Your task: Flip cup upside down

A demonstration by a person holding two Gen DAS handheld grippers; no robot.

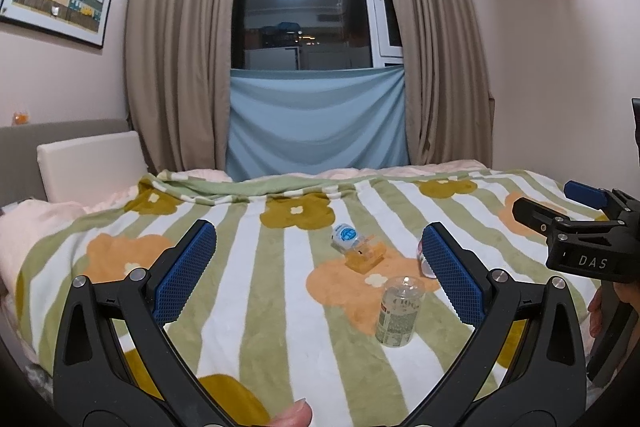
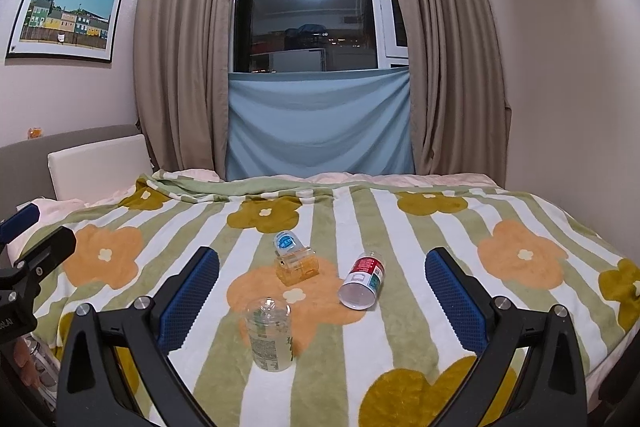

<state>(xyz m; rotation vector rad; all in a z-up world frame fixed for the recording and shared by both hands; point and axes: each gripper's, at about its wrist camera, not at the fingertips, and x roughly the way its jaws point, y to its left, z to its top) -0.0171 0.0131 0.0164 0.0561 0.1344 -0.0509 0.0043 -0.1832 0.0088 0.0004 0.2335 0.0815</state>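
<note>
A clear plastic cup with green print stands on the flowered blanket, its closed end up; it also shows in the right wrist view. My left gripper is open and empty, hovering above the blanket with the cup just inside its right finger. My right gripper is open and empty, with the cup near its left finger. The right gripper's body shows at the right edge of the left wrist view.
A red and white can lies on its side right of the cup. A small orange clear box and a white bottle with a blue label lie behind it. The blanket covers a bed against curtains and walls.
</note>
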